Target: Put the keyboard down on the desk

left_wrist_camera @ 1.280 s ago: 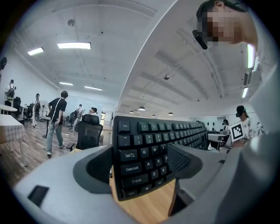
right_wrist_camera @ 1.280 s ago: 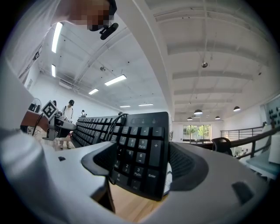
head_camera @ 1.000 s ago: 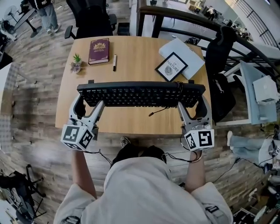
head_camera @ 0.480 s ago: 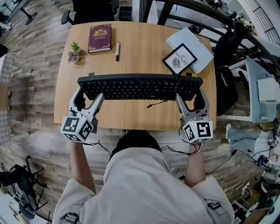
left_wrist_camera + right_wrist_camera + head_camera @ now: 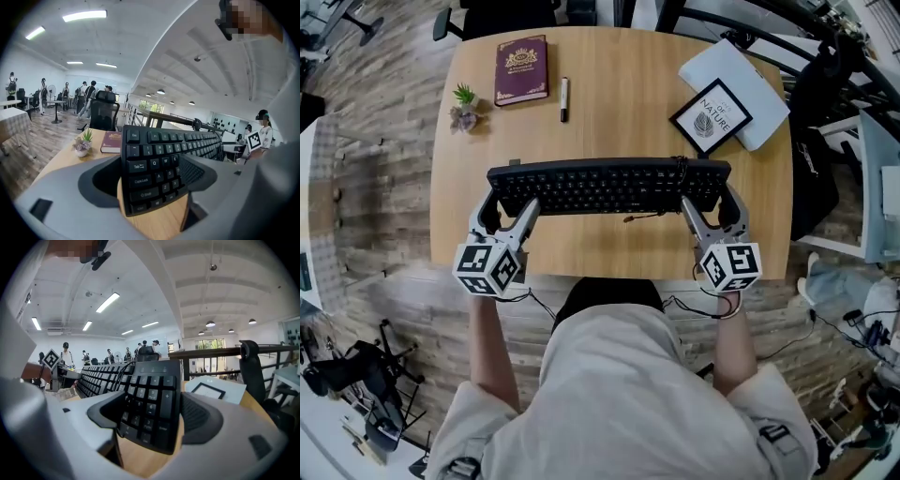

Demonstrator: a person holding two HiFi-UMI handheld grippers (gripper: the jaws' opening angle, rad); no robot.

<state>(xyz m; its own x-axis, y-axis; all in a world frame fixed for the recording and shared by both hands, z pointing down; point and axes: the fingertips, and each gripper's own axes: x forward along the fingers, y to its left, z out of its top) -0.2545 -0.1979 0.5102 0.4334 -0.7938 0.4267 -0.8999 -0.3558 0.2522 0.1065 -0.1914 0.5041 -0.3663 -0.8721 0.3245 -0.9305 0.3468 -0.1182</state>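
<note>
The long black plastic keyboard [image 5: 609, 186] is held crosswise over the middle of the light wooden counter [image 5: 609, 251], with one gripper at each end. The left gripper [image 5: 508, 208] has its jaws pinching the keyboard's left end, one on the far edge by the Esc key and the other on the near edge by the bottom row. The right gripper [image 5: 712, 206] does the same at the number-pad end. Its jaws are spread wide, but only as far as the keyboard's depth, and both press on its edges. A thin black cable [image 5: 639, 217] trails from the keyboard's near side toward the counter.

In both gripper views the keyboard is tilted, with bare wood showing under its near edge, so it looks lifted or at most just meeting the surface. Whether any part already touches the counter cannot be told.

The carrying part seems done, since the keyboard is over a bare stretch of counter. It is well apart from the dark red hardcover book [image 5: 521, 69], the black pen [image 5: 564, 98] and the small potted plant [image 5: 465, 105] at the far left. It is also clear of the black-framed print [image 5: 711, 116] lying on a white pad [image 5: 748, 82] at the far right. What remains, by my reading, is to lower the keyboard flat, let both pairs of jaws go and draw the grippers back toward the near edge.
</note>
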